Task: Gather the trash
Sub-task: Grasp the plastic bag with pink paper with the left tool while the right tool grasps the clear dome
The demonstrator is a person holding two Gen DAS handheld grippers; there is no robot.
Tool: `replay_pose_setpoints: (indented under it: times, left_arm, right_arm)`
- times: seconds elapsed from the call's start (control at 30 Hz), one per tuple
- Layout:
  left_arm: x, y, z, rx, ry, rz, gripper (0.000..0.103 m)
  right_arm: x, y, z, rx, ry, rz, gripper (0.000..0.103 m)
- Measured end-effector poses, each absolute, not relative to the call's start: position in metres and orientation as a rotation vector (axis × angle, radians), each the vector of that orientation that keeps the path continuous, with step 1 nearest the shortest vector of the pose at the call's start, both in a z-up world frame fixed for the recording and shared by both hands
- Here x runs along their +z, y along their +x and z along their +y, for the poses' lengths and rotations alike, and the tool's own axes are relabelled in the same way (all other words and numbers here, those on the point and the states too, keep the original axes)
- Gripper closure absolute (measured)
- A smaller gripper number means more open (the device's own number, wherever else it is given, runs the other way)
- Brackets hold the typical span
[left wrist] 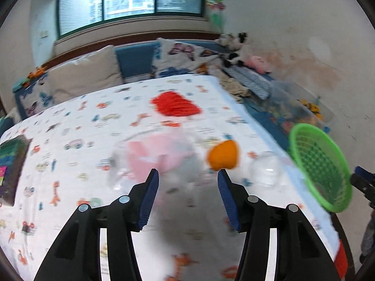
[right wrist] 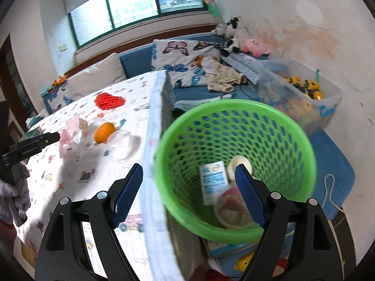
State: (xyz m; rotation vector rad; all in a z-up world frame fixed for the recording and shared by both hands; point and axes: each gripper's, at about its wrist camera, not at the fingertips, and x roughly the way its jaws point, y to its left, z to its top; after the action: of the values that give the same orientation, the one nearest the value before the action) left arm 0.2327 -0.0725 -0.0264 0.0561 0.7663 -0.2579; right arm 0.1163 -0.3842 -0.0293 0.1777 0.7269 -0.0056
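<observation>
A green mesh basket stands beside the table's right edge and holds a white-blue packet, a round lidded cup and a white cup. It also shows in the left wrist view. On the table lie a pink-and-clear plastic wrapper, an orange fruit and a clear plastic cup. My left gripper is open and empty, just short of the wrapper. My right gripper is open and empty over the basket's near rim.
A red heart-shaped mat lies farther back on the patterned tablecloth. Dark books sit at the left edge. A sofa with cushions and a clear toy bin stand behind.
</observation>
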Motion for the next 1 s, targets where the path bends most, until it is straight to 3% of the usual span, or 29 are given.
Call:
replay_pose_setpoints:
  times: [0.47, 0.53, 0.8, 1.0]
  left_arm:
    - [-0.061, 0.262, -0.038, -0.261, 0.018, 0.850, 0.052]
    - [-0.064, 0.263, -0.038, -0.267, 0.022, 0.854, 0.056]
    - [-0.067, 0.265, -0.034, -0.312, 0.002, 0.856, 0.094]
    - [-0.060, 0.258, -0.029, -0.320, -0.013, 0.832, 0.101]
  right_arm:
    - [-0.045, 0.163, -0.323, 0.112, 0.110, 0.784, 0.020]
    - [-0.048, 0.170, -0.317, 0.124, 0.103, 0.795, 0.020]
    - [-0.061, 0.193, -0.294, 0.166, 0.076, 0.825, 0.020]
    - [-0.071, 0.208, -0.282, 0.194, 0.067, 0.847, 0.020]
